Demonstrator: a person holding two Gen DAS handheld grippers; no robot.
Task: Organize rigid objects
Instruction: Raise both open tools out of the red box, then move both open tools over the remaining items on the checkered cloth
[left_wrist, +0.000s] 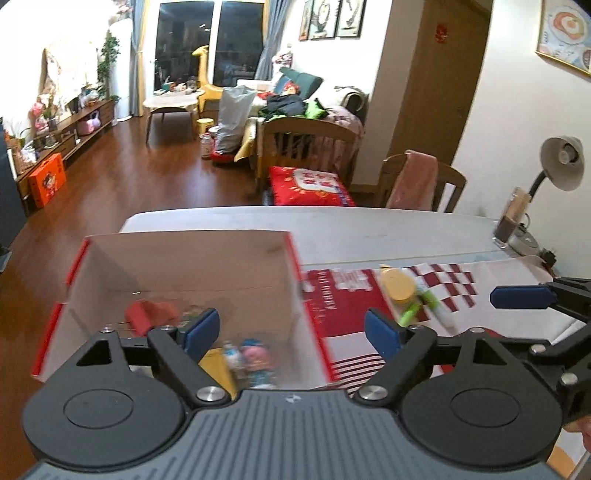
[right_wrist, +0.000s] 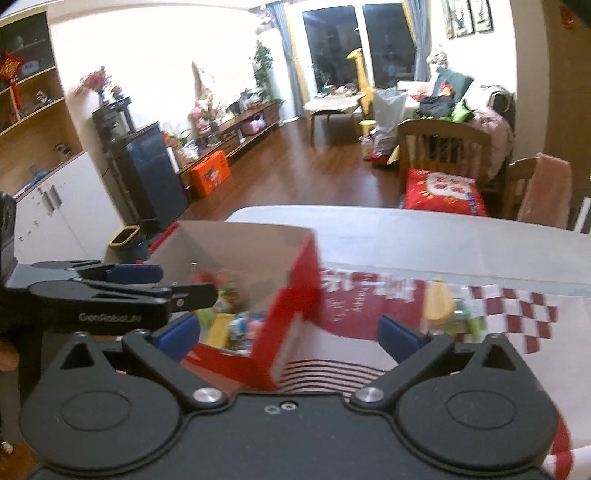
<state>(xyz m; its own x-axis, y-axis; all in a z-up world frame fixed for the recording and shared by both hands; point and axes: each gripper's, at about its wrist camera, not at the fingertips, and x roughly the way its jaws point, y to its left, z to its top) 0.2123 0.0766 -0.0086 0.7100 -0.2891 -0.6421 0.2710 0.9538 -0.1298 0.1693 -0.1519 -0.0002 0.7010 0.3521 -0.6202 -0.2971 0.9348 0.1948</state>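
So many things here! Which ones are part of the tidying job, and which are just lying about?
Part of the job:
- box, already holding small toys
- yellow lid and green toy, out on the cloth
- left gripper and right gripper, both open

Just lying about:
- desk lamp
- glass
- red cushion
- chair

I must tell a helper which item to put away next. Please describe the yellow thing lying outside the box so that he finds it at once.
On the white table stands an open red cardboard box with toys inside. Right of it, on the red-and-white cloth, lies the yellow round object. It touches green pieces and is the only yellow thing outside the box.
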